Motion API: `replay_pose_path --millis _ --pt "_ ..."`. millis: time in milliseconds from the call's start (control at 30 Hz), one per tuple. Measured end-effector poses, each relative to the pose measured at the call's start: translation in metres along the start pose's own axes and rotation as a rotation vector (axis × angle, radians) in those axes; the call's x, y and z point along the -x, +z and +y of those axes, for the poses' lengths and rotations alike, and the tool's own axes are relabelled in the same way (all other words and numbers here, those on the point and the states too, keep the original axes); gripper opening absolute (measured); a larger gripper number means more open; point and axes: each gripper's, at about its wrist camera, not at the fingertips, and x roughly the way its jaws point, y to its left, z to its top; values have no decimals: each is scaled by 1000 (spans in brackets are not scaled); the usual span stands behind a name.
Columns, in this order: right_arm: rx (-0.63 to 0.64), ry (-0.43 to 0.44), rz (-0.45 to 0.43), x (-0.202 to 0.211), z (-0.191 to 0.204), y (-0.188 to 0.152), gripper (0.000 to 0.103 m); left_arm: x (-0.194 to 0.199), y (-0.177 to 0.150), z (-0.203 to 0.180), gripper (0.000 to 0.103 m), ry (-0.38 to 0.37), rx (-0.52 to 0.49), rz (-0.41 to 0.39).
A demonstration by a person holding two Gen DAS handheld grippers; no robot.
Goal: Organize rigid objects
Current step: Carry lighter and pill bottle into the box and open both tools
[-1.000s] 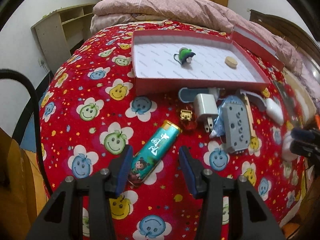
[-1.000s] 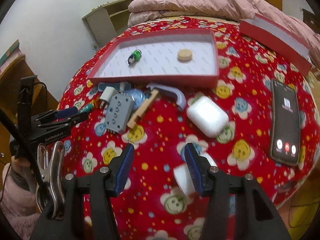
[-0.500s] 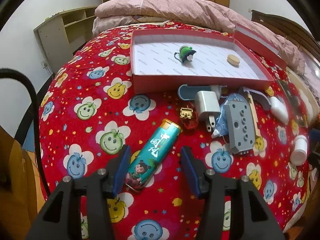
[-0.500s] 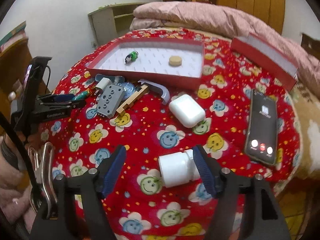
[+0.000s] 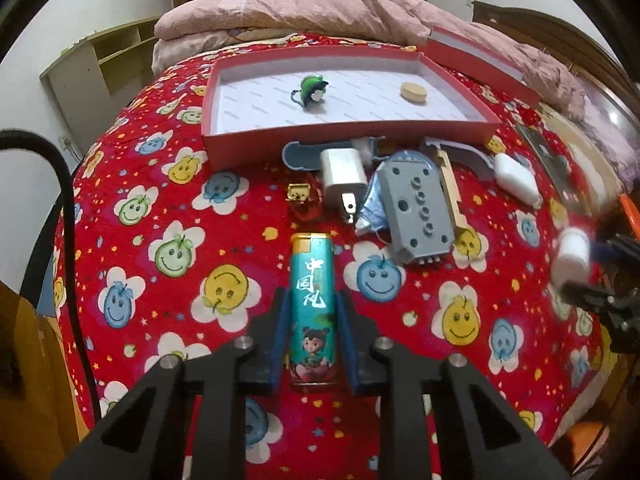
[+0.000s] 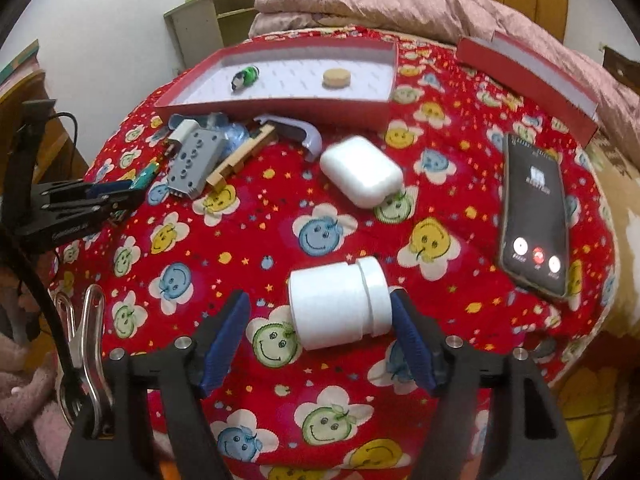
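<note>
Left gripper [image 5: 312, 336] just clamped shut on lighter [image 5: 312, 304], near red tray [image 5: 348, 142]. Right gripper [image 6: 320, 332] spread wide around white jar [image 6: 340, 304], seemingly untouched. Could roll away if pinched off-centre.

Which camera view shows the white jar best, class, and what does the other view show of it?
The right wrist view: the white jar lies sharp on its side, lid rightward, between the right gripper and its open fingers. The left wrist view shows it only blurred at the right edge.
</note>
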Motion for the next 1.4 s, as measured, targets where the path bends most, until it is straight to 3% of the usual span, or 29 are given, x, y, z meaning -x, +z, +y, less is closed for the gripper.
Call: replay_pose_path --millis 300,367,433,933,1400 --pt "-15 -2 4 -11 0 -3 71 2 -1 -6 24 29 3 10" --pt "-8 -19 -2 -12 0 -2 64 3 -2 -7 24 24 8 13" --pt "-4 -46 -7 -12 1 0 49 4 -2 -6 24 4 19 15" --pt "-30 3 -55 -1 16 16 48 34 7 -1 24 -32 60 -95" --pt "2 46 -115 13 42 72 48 51 69 8 24 -7 104 -166"
